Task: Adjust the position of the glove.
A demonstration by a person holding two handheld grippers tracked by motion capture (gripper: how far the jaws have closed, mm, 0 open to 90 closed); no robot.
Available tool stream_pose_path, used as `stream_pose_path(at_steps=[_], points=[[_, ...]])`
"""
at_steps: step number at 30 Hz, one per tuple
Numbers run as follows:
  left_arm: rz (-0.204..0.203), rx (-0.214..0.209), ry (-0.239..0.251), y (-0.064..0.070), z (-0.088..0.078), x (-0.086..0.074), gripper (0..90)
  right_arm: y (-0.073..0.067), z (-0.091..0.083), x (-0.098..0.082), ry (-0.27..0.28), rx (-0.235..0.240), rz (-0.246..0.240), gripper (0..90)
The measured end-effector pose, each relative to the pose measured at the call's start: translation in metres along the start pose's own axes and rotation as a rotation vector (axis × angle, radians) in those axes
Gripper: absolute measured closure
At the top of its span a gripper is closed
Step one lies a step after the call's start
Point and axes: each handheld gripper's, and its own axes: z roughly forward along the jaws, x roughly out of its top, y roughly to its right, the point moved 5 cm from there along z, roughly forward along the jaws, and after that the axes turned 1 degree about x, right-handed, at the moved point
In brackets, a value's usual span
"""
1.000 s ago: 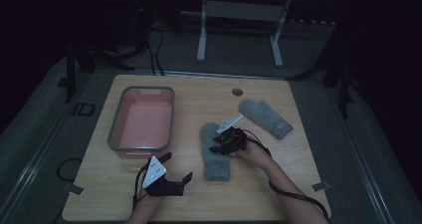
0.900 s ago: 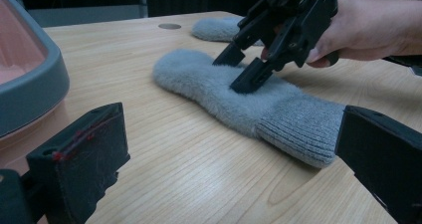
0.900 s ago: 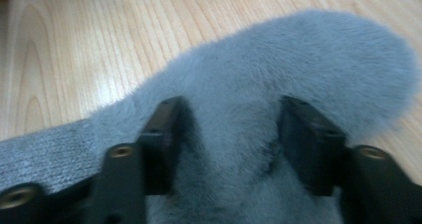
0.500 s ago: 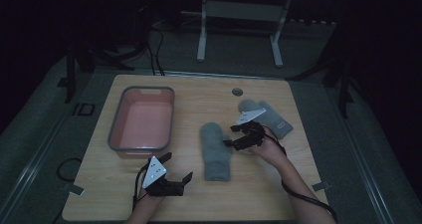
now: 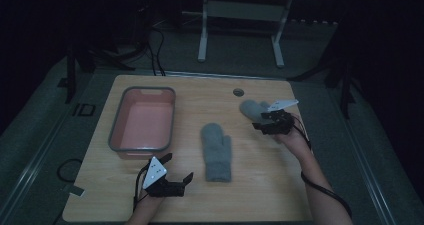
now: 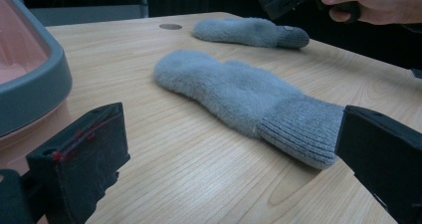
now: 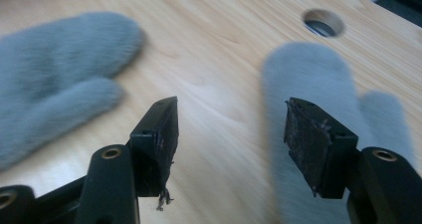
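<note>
**Right gripper reached for the far mitten**

The pink tub (image 5: pixel 142 122) held nothing. Just beside it the left gripper (image 5: pixel 176 171) rested on the table (image 5: pixel 150 205), jaws apart and empty, aimed at the near mitten (image 5: pixel 216 151). The right gripper (image 5: pixel 261 125), jaws just closing yet gripping nothing, hovered over the far mitten (image 5: pixel 251 107), apparently to pick it up

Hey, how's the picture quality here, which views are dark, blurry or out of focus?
High view: dim and underexposed, the room around the table nearly black. Left gripper view: bright, near mitten sharp, its own jaws soft. Right gripper view: motion blur smears both mittens, the far mitten most.
</note>
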Motion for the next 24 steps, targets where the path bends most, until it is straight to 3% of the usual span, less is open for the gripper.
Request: stream_pose_path(at_steps=[6,9,16,20,24], points=[[0.014,-0.001,-0.001,0.001,0.0,0.0,0.6,0.029,0.006,-0.003,-0.003,-0.068,0.036,43.9],[0.022,-0.004,-0.005,0.002,0.0,0.0,0.6,0.037,0.011,-0.005,-0.009,-0.12,0.015,44.3],[0.018,-0.005,-0.003,0.001,0.0,0.0,0.6,0.048,0.024,-0.009,-0.036,-0.117,0.039,43.4],[0.014,-0.005,-0.003,0.001,0.0,0.0,0.6,0.054,0.038,-0.016,-0.097,-0.134,0.021,42.7],[0.012,-0.005,-0.002,0.001,0.0,0.0,0.6,0.058,0.047,-0.026,-0.131,-0.136,0.037,45.4]])
